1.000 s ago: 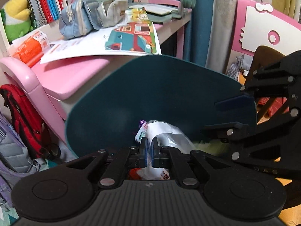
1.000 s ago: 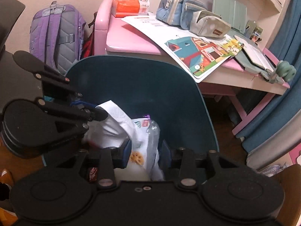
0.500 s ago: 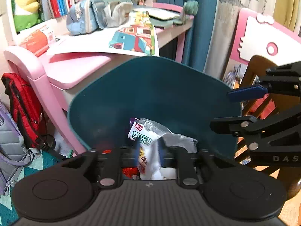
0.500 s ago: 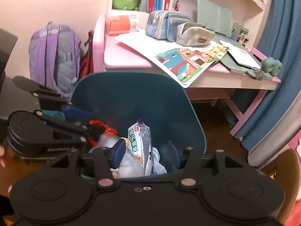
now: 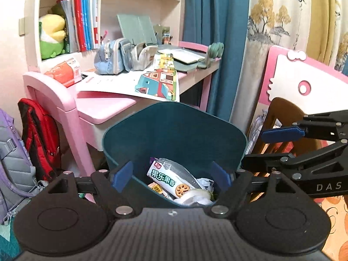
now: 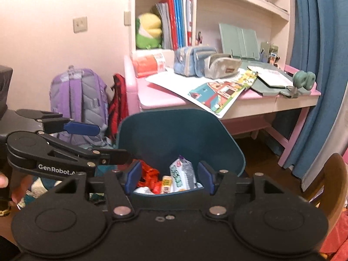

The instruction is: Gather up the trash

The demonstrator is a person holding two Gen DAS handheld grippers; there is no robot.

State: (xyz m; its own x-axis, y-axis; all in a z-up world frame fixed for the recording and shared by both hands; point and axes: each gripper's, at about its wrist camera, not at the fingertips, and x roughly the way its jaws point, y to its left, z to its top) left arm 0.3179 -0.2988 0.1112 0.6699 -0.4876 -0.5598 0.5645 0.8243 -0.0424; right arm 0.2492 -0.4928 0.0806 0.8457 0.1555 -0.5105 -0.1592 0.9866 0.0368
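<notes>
1. Your left gripper [image 5: 171, 177] has its blue-padded fingers [image 5: 120, 176] spread wide and its jaws are opening; nothing sits between the pads, and the trash shows below them, down in the bin.
2. Your right gripper [image 6: 168, 177] is the same: blue pads apart, jaws opening, nothing pinched between them.
3. The trash lies in the bottom of the dark teal plastic bin with the tall curved back [image 5: 174, 130], which stands in front of the pink desk [image 5: 102, 106].
4. On top lies a white and silver foil biscuit wrapper with green lettering [image 5: 168, 179]. It looks light, crinkly and slippery, so if it needs moving, pinch a flat sealed end, not the puffed middle (foil slides out of a shallow grip).
5. Beside it in the right wrist view sit a crumpled red-orange wrapper [image 6: 149, 175], a small yellow packet [image 6: 166, 182] and some white crumpled plastic or paper [image 5: 195, 196]. All appear soft and nearly weightless; they will crush rather than resist, so close gently on a bunched fold.
6. The bin itself looks stiff and smooth. If you carry it, take the near rim [image 6: 174, 192], which lies just ahead of both grippers; the tall back wall is probably too wide to span.
7. No loose trash is clearly visible on the desk; the papers and pencil cases there look like belongings.
</notes>
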